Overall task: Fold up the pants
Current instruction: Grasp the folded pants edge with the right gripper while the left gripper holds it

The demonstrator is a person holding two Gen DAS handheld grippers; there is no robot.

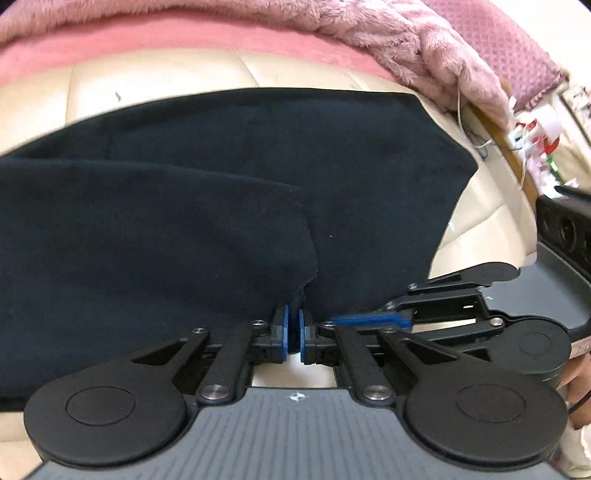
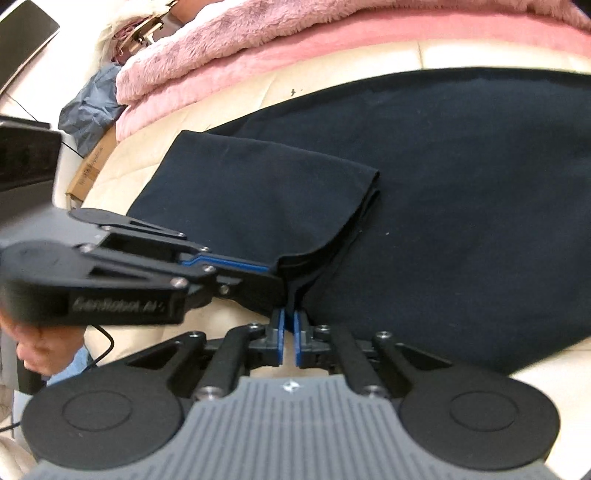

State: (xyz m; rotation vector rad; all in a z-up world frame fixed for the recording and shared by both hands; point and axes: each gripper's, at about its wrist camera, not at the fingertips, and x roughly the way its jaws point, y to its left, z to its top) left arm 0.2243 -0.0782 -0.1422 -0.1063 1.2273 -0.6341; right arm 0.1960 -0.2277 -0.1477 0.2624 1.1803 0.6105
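Dark navy pants point(image 1: 221, 166) lie spread on a cream quilted surface point(image 1: 155, 77). One part is folded over the rest as a flap point(image 2: 251, 199). My left gripper point(image 1: 294, 325) is shut on the flap's near edge, with fabric pinched between its blue pads. My right gripper point(image 2: 289, 321) is shut on the same edge right beside it, cloth running down between its pads. In the right wrist view the left gripper point(image 2: 273, 275) reaches in from the left. In the left wrist view the right gripper point(image 1: 338, 320) comes in from the right, its tips at the pants' edge.
A fuzzy pink blanket point(image 2: 207, 40) and a pink sheet point(image 1: 147, 40) lie along the far side. A cardboard box point(image 2: 92, 166), a blue-grey bag point(image 2: 92, 107) and a dark screen point(image 2: 22, 33) sit at far left. A person's hand point(image 2: 40, 343) holds the left gripper.
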